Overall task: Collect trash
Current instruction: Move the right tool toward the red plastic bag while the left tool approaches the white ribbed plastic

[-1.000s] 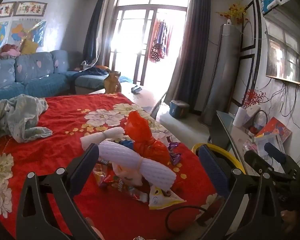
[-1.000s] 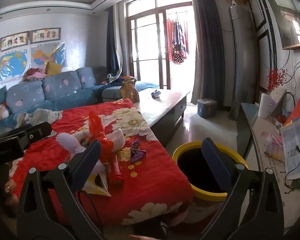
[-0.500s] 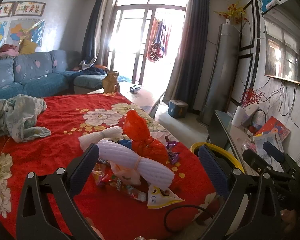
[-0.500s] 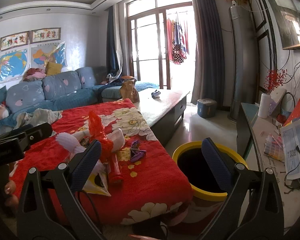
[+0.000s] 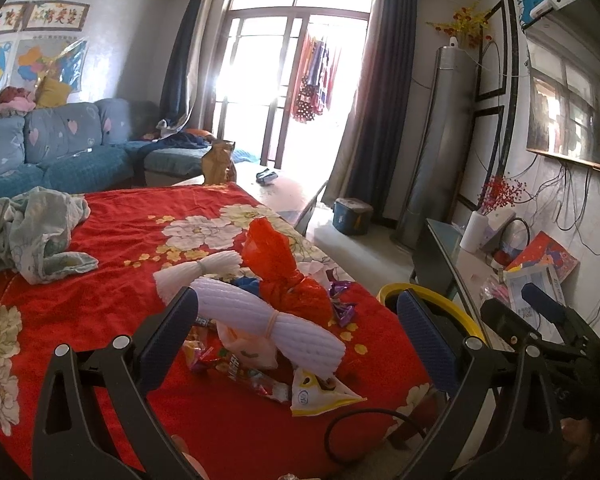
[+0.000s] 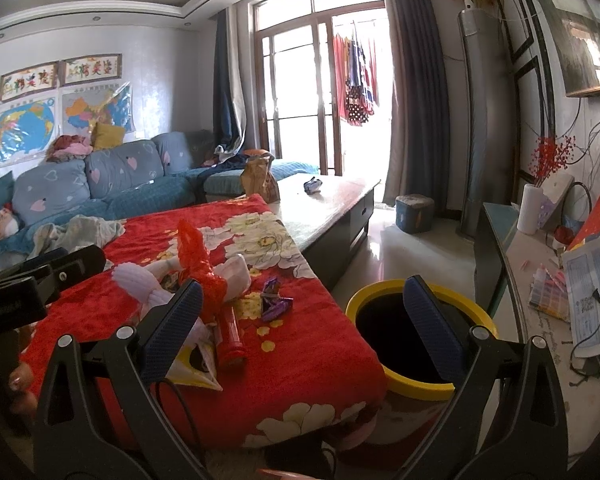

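1. Lying in a loose heap on the red floral cloth (image 5: 140, 216), near its corner, is the trash: a knotted red plastic bag (image 5: 284, 276), two white foam-net sleeves (image 5: 268, 320), purple wrappers (image 5: 342, 312), flat snack packets (image 5: 244, 368) and a yellow-white packet (image 5: 320, 394) nearest the edge.
2. Just beyond that corner, on the floor, stands the yellow-rimmed bin (image 6: 412, 344) — dark inside, apart from the heap.
3. The left gripper (image 5: 296, 336) hangs in front of the heap, jaws spread wide and grasping nothing; a foam sleeve shows between its fingers.
4. The right gripper (image 6: 300, 320) — also released and empty — frames the cloth's corner and the bin.
5. Farther back, a pale crumpled garment (image 5: 32, 232) lies on the cloth, and a blue sofa (image 6: 100, 184) lines the wall.
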The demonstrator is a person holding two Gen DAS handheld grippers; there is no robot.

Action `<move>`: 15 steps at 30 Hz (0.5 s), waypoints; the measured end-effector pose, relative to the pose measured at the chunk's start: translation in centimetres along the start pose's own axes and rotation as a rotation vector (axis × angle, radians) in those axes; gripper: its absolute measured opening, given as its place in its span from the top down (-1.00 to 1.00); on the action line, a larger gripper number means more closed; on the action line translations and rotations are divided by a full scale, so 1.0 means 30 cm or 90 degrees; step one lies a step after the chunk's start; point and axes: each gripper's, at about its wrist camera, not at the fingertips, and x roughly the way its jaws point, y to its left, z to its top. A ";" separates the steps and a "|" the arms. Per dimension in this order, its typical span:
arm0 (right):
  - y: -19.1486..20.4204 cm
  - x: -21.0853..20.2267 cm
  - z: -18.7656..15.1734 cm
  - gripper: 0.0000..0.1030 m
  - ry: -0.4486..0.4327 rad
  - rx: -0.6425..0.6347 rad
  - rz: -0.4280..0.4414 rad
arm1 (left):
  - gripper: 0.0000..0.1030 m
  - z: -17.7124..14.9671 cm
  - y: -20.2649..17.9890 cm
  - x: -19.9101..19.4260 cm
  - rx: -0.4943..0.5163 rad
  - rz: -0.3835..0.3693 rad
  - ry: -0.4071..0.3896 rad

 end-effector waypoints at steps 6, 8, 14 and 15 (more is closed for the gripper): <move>-0.005 0.009 -0.009 -0.79 0.006 0.002 0.001 | -0.88 -0.004 -0.008 0.007 -0.001 -0.006 0.008; -0.006 0.022 -0.020 -0.79 0.012 0.005 0.001 | -0.88 -0.005 0.015 0.022 -0.004 -0.011 0.015; -0.015 0.063 -0.026 -0.79 0.043 0.011 0.016 | -0.88 -0.008 0.038 0.052 -0.013 -0.013 0.030; -0.015 0.074 -0.023 -0.79 0.051 0.008 0.020 | -0.88 -0.007 0.047 0.057 -0.017 -0.011 0.031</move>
